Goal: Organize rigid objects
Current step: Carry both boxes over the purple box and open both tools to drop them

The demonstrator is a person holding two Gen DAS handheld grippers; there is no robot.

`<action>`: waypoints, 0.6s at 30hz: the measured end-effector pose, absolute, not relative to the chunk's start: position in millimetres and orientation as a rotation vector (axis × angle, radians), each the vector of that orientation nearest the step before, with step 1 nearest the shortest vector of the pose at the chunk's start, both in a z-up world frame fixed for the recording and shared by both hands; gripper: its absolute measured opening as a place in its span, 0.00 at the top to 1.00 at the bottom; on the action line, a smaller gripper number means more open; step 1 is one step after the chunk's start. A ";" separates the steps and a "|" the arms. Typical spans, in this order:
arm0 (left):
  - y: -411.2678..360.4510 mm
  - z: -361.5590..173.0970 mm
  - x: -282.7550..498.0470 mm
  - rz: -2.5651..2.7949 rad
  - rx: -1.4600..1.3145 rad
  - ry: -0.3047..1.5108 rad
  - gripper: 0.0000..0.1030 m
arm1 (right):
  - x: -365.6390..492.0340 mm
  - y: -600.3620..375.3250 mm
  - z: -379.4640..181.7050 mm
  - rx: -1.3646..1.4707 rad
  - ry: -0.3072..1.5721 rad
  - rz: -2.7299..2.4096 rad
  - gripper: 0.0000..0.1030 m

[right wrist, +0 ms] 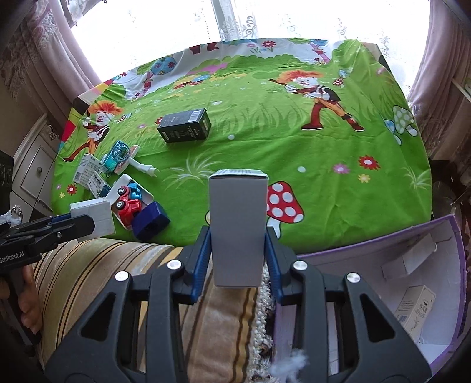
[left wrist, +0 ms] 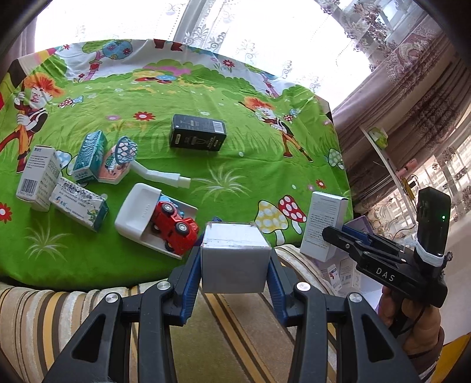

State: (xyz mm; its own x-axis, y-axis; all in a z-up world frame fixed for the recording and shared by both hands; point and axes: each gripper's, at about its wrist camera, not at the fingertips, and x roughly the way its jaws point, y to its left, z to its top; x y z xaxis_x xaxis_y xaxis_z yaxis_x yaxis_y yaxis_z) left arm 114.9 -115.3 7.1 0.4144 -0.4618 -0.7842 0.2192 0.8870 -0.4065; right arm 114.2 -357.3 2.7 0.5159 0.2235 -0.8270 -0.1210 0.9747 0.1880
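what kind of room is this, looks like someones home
Probably a home living room or bedroom: lace window curtains, a striped fabric sofa cushion, and a cartoon-print green cloth strewn with small boxes and toys.

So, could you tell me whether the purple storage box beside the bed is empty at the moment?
No, the purple box already holds at least two small white cartons, as the right wrist view shows.

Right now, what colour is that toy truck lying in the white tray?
Red toy truck, with grey-hubbed black wheels; the left wrist view shows it best.
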 end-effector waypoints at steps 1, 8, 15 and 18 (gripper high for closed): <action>-119.5 7.8 113.8 -0.443 -0.253 1.065 0.58 | 111.0 -361.8 3.5 0.118 1.006 0.201 0.61; -149.1 11.0 104.5 -0.499 -0.203 1.073 0.58 | 90.7 -388.2 8.1 0.143 0.993 0.162 0.61; -182.8 16.2 96.7 -0.571 -0.155 1.092 0.58 | 69.3 -414.9 11.1 0.176 0.981 0.121 0.61; -203.1 18.5 93.7 -0.614 -0.131 1.101 0.58 | 60.7 -426.9 13.8 0.189 0.972 0.102 0.61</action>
